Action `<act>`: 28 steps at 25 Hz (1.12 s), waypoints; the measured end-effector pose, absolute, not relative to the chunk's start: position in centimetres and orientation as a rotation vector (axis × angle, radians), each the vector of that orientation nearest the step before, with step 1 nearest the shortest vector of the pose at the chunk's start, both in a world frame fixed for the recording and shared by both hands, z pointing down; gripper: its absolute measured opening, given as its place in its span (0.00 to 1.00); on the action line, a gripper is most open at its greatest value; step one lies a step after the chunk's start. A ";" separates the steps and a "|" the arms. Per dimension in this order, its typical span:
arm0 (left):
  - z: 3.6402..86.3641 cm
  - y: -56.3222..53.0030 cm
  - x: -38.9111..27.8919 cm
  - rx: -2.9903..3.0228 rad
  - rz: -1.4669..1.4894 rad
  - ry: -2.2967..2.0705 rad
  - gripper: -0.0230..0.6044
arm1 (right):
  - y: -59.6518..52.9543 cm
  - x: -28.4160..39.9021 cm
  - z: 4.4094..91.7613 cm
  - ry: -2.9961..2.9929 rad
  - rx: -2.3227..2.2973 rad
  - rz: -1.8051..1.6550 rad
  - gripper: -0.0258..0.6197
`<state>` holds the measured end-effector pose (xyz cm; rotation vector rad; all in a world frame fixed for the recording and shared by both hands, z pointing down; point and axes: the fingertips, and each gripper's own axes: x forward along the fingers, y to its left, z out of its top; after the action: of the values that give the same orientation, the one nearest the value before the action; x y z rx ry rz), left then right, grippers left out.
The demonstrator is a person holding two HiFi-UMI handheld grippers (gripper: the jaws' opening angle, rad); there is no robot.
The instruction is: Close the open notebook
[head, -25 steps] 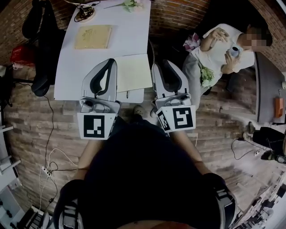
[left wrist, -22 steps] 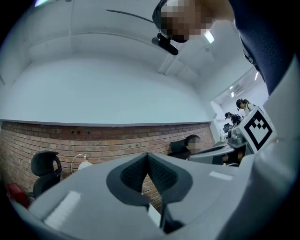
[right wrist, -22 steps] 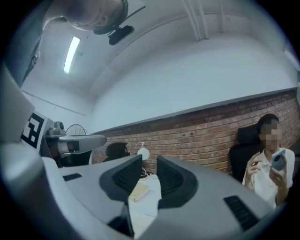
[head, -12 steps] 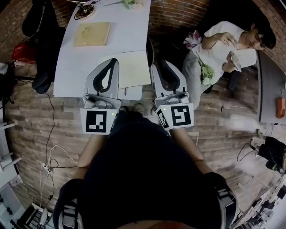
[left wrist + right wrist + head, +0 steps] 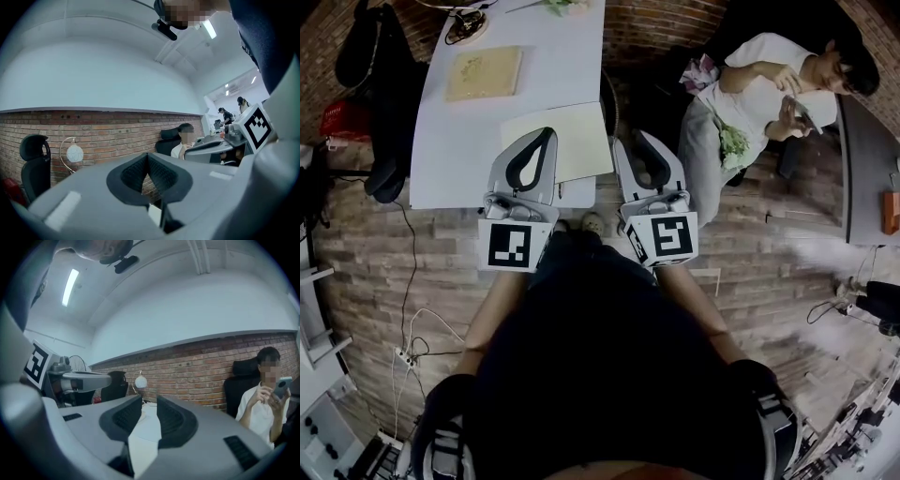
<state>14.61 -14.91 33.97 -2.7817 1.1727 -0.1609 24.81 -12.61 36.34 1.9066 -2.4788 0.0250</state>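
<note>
The open notebook (image 5: 567, 141) lies with a cream page up near the front edge of the white table (image 5: 455, 159). My left gripper (image 5: 547, 134) hovers over the notebook's left part and hides it; its jaws meet at the tips, shut on nothing. My right gripper (image 5: 639, 141) hangs just off the table's right edge, beside the notebook, with its jaws open and empty. In the left gripper view the left gripper (image 5: 147, 157) points level at a brick wall. In the right gripper view the right gripper (image 5: 149, 401) shows a pale surface through its gap.
A tan closed book (image 5: 483, 73) lies farther back on the table, with a corded object (image 5: 464, 23) and flowers (image 5: 567, 5) at the far end. A black chair (image 5: 380, 66) stands left of the table. A seated person (image 5: 759, 84) holds a phone at the right. Cables (image 5: 408, 328) cross the brick floor.
Both grippers have sunk and moved toward the table's front edge, the left one shifting right over the notebook. Jaw states are unchanged.
</note>
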 end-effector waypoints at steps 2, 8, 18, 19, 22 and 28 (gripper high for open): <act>34.6 -15.0 14.7 -2.796 -0.175 1.168 0.03 | -12.6 24.9 37.3 -2.460 1.906 0.052 0.18; 36.2 -15.1 15.2 -2.793 -0.213 1.146 0.03 | -12.6 25.4 39.8 -2.425 1.898 0.098 0.18; 38.4 -15.3 15.2 -2.802 -0.286 1.145 0.03 | -12.7 25.5 44.4 -2.364 1.847 0.213 0.18; 38.5 -15.4 15.2 -2.800 -0.291 1.141 0.03 | -12.7 25.5 44.8 -2.360 1.842 0.231 0.18; 39.0 -15.5 15.3 -2.794 -0.298 1.128 0.03 | -12.8 25.5 46.2 -2.341 1.824 0.272 0.18; 39.4 -15.6 15.6 -2.773 -0.299 1.088 0.03 | -12.8 25.8 49.1 -2.300 1.792 0.325 0.18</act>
<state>15.59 -15.59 39.41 -2.7728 1.0881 -0.2994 25.81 -12.83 49.10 1.7922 -2.3001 0.3246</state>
